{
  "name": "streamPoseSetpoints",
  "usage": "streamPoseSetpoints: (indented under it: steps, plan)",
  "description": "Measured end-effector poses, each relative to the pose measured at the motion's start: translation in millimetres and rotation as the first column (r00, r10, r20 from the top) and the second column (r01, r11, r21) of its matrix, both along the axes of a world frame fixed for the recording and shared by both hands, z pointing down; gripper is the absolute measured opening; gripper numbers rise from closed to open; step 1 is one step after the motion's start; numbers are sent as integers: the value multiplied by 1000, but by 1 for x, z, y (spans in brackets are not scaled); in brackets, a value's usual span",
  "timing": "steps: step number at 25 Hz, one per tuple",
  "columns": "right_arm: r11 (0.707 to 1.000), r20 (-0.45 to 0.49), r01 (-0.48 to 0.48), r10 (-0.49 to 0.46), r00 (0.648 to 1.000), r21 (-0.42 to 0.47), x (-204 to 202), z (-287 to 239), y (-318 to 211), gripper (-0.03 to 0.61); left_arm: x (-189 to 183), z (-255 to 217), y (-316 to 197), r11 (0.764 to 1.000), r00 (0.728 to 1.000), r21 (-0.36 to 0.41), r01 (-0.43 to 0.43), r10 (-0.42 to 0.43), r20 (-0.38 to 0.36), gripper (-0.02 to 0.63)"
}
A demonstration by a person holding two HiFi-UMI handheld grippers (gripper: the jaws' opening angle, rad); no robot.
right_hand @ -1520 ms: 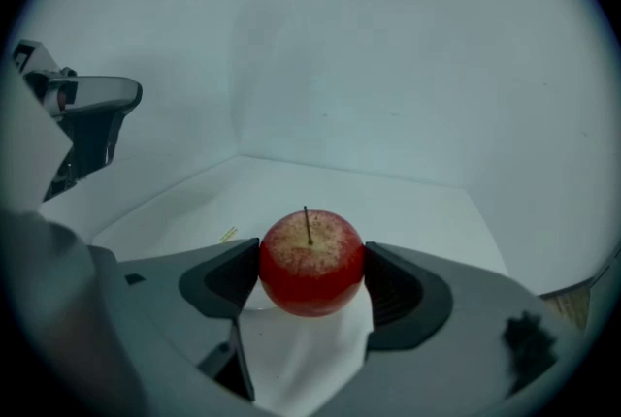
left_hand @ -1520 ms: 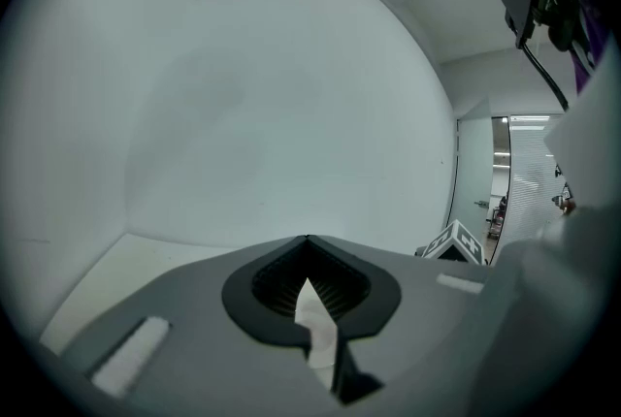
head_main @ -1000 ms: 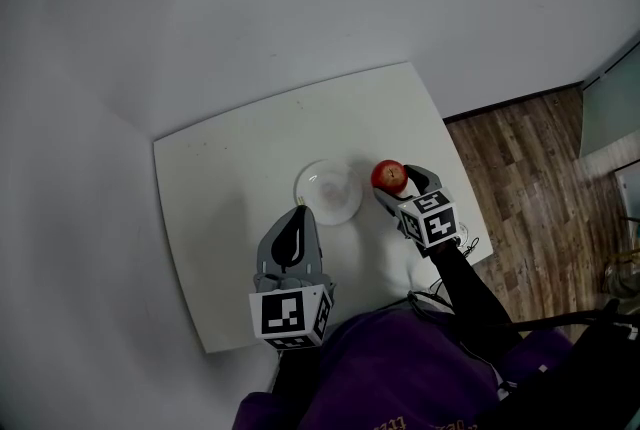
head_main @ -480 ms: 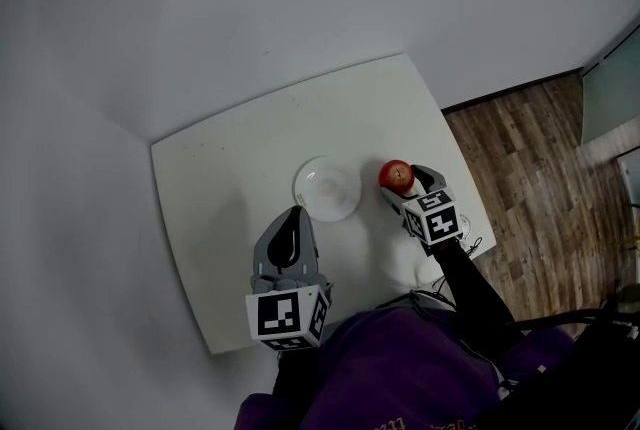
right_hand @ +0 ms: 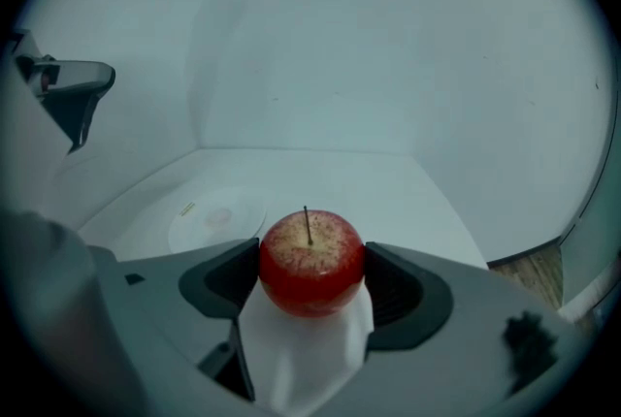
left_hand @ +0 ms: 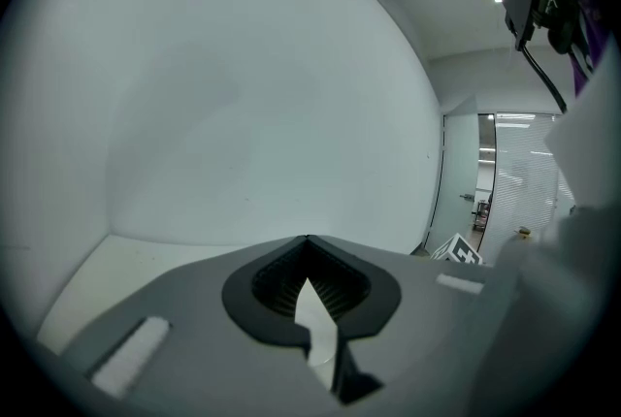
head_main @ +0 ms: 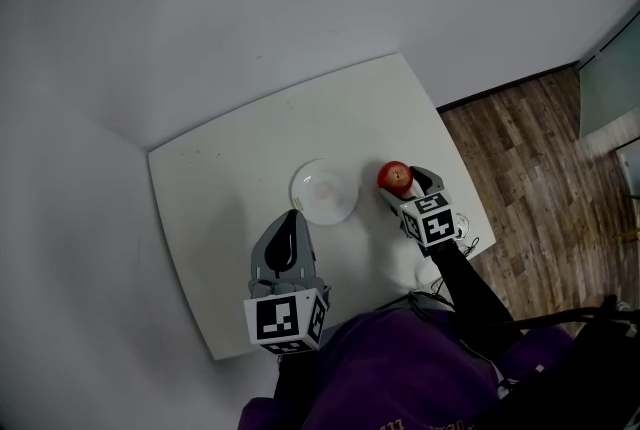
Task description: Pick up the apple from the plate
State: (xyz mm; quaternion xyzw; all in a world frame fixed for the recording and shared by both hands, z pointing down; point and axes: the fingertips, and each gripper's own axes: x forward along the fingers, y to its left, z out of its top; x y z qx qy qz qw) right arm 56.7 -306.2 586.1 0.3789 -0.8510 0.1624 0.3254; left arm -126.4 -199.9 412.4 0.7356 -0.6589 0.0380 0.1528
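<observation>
A red apple (head_main: 395, 177) (right_hand: 310, 262) with its stem up sits between the jaws of my right gripper (head_main: 401, 184) (right_hand: 311, 275), which is shut on it, right of the plate. The white plate (head_main: 324, 190) (right_hand: 215, 219) lies bare on the middle of the white table (head_main: 220, 178). My left gripper (head_main: 287, 236) (left_hand: 309, 272) hovers near the plate's front edge, shut with nothing between its jaws.
The white table stands in a corner of white walls. Wooden floor (head_main: 540, 158) lies past its right edge. A person's purple sleeve (head_main: 400, 368) fills the bottom of the head view.
The apple in my right gripper has shifted slightly right, away from the plate. The left gripper has barely moved.
</observation>
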Motion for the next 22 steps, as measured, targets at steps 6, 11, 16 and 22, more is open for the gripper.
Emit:
streamPoseSetpoints:
  steps: [6,11,16,22]
  plan:
    - [1000,39,-6,7,999,-9,2,1,1,345,4,-3,0,1000,1000,5,1,-1,-4,6]
    - [999,80,-48,49,996,-16,6,1,-2,345,5,-3,-1,1000,1000,12,-4,4,-4,6]
    - [998,80,-58,57,995,9,9,-3,0,345,2,-3,2,1000,1000,11,5,-5,-5,6]
    - [997,113,-57,50,992,55,11,-24,-2,345,-7,-4,3,999,999,17,35,-35,-5,6]
